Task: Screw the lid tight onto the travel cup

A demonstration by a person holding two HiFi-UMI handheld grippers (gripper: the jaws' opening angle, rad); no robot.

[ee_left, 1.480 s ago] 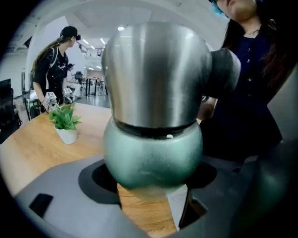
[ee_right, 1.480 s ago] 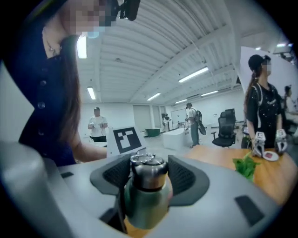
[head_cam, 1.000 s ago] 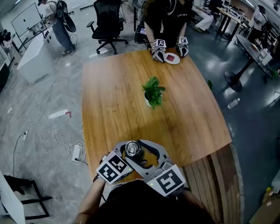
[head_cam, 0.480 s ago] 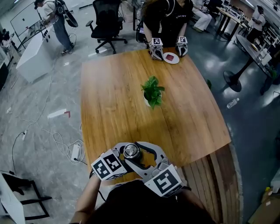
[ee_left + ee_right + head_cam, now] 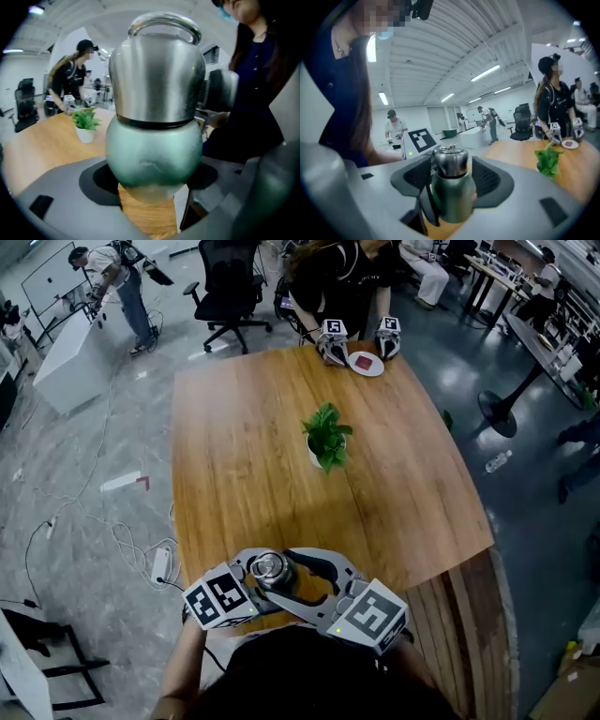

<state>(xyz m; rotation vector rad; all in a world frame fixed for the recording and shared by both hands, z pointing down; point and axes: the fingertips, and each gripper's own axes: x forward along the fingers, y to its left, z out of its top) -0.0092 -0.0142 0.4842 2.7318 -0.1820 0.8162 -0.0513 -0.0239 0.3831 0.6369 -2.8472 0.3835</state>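
Step in hand looks like tightening. We'd use the left gripper (image 5: 152,180) as a firm anchor and turn the right gripper (image 5: 451,179) squarely about the cup's axis, with no side push, since it stands at the table (image 5: 244,446) edge. The travel cup (image 5: 270,568) is upright, bottom centre of the head view. Left jaws clamp its green belly. Right jaws press its shoulder, with a thin gap showing beside the lid (image 5: 450,160).
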